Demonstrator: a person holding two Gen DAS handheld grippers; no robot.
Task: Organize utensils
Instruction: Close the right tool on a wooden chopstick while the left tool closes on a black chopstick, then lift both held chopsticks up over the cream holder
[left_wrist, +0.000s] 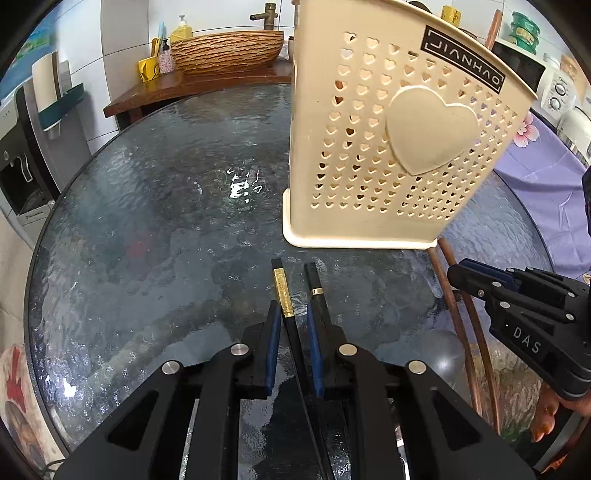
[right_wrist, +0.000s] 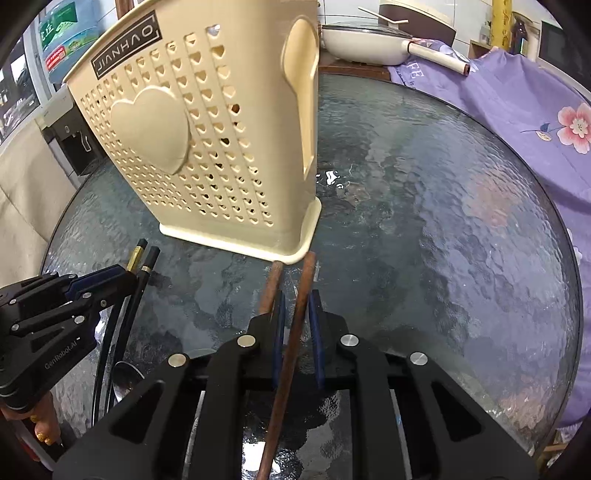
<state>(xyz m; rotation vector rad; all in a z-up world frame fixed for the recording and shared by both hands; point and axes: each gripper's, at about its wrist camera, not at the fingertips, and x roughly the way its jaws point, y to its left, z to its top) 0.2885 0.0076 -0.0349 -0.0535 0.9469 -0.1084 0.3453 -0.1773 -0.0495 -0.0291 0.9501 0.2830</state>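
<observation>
The left gripper (left_wrist: 291, 332) sits low over the near edge of the round glass worktop (left_wrist: 147, 221), its fingers (left_wrist: 272, 347) parted around one of the black chopsticks (left_wrist: 282, 295), the gold-sleeved one; they do not visibly pinch it. The second black stick, with a thin gold ring, lies just outside the right-hand finger. Both point at the base of the cream utensil holder (left_wrist: 388, 147), which stands upright just beyond their tips, a narrow strip of bare glass between.

The right gripper (right_wrist: 297, 321) is also at the near edge, fingers (right_wrist: 317, 332) apart, with one of the brown chopsticks (right_wrist: 301, 295) running between them and the other lying against the outside of the left-hand finger. Their tips reach the holder's near corner, close to its foot; whether they touch it cannot be told.

Left of the holder, wide open glass runs to the worktop's far edge. To its right the glass is open up to a purple cloth (right_wrist: 517, 122) draped over the right rim.
</observation>
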